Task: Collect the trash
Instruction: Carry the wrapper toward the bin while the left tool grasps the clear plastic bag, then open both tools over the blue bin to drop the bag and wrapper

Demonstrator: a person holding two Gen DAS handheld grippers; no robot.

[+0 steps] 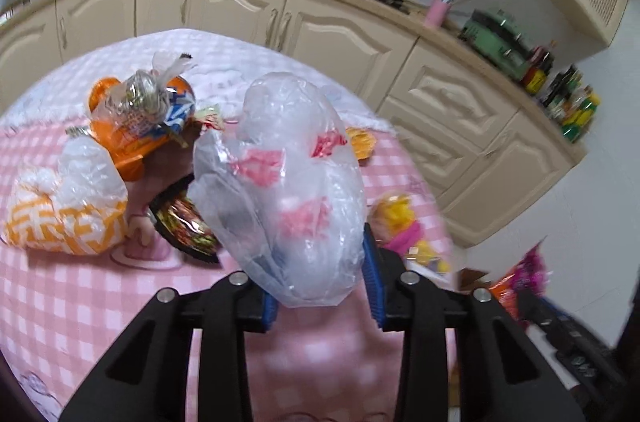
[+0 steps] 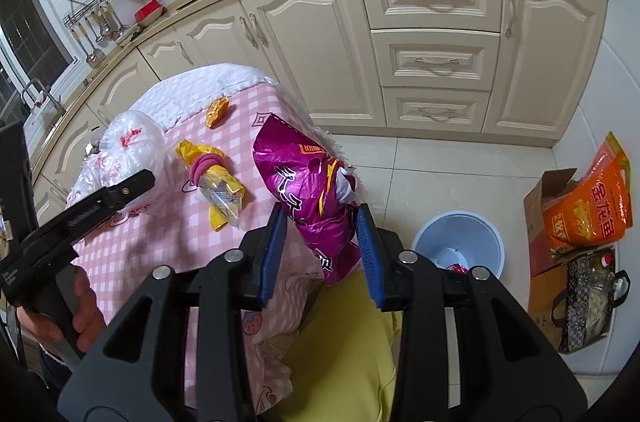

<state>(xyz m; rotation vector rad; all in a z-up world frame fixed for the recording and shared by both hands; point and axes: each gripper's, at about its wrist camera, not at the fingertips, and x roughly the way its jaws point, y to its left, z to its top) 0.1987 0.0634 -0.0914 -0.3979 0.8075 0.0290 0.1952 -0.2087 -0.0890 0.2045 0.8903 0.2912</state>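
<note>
Pink checked cloth is covering the table (image 1: 100, 302) in a small kitchen with cream cabinets (image 2: 320, 54) behind it. The left gripper (image 1: 320, 286) is holding a clear plastic bag (image 1: 288, 182) between its blue pads, raised above the table with the bag's lower end between the fingers. The right gripper (image 2: 320, 242) is clamping a crumpled purple snack bag (image 2: 316, 190) at the table's edge, with a pale blue bin (image 2: 458, 246) standing on the floor just beyond. More wrappers are lying on the cloth: an orange package (image 1: 128, 126), a white and orange bag (image 1: 64, 222) and a yellow wrapper (image 2: 216, 182). Both held bags look light, soft and slippery, likely to crumple or slide out, so pinching a bunched fold seems safer than a flat smooth face.
</note>
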